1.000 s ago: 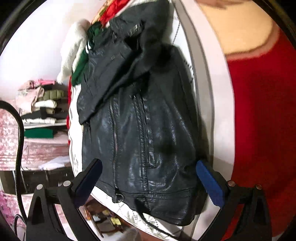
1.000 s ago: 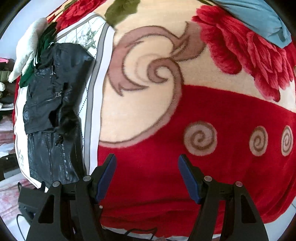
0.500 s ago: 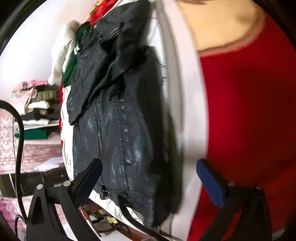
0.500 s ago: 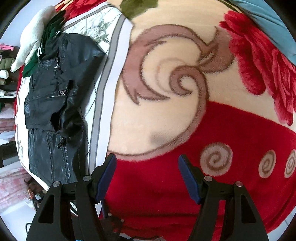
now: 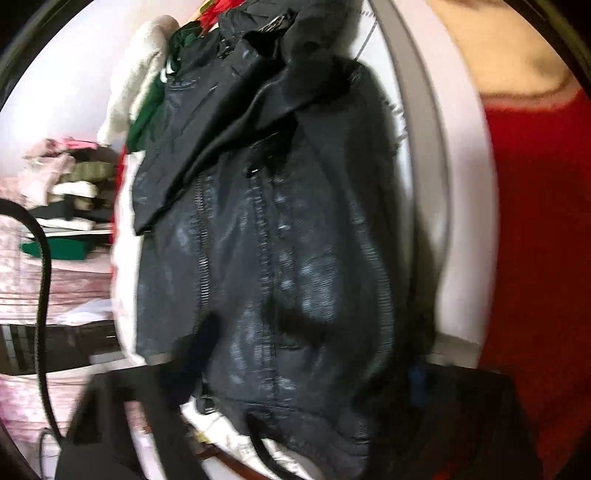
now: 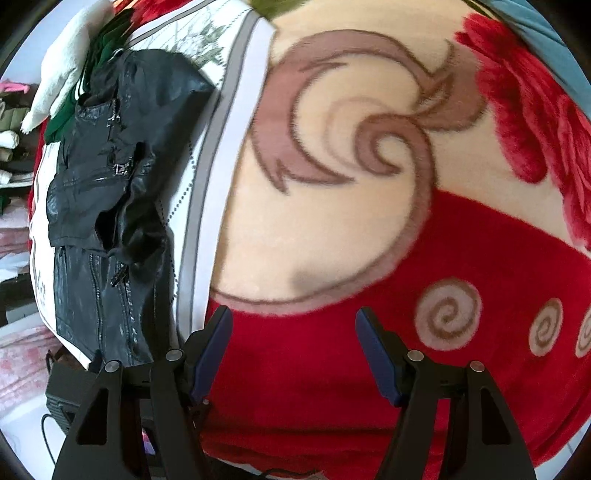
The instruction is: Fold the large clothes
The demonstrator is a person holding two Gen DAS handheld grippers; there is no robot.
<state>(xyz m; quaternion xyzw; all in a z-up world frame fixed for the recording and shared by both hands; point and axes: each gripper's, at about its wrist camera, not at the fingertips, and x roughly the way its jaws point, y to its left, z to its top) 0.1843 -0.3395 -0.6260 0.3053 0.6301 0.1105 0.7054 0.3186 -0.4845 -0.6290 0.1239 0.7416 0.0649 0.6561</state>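
A folded black leather jacket (image 5: pixel 266 229) lies on a white patterned cloth (image 5: pixel 454 221) at the bed's left edge; it also shows in the right wrist view (image 6: pixel 107 192). My left gripper (image 5: pixel 295 398) hangs just above the jacket's near hem; the frame is blurred, its fingers show only as dark shapes, and its jaws stand wide apart around nothing. My right gripper (image 6: pixel 293 354) is open and empty above the red blanket (image 6: pixel 332 387), to the right of the jacket.
A cream, green and red heap of clothes (image 5: pixel 144 88) lies beyond the jacket. Stacked folded clothes (image 5: pixel 62 192) sit on a shelf at the left. The flowered blanket (image 6: pixel 369 147) covers the bed; a blue cloth (image 6: pixel 535 33) lies at its far right.
My left gripper has swung back over the jacket's hem and dropped closer to it. My right gripper has drifted left, so more of the jacket shows. Both stay open.
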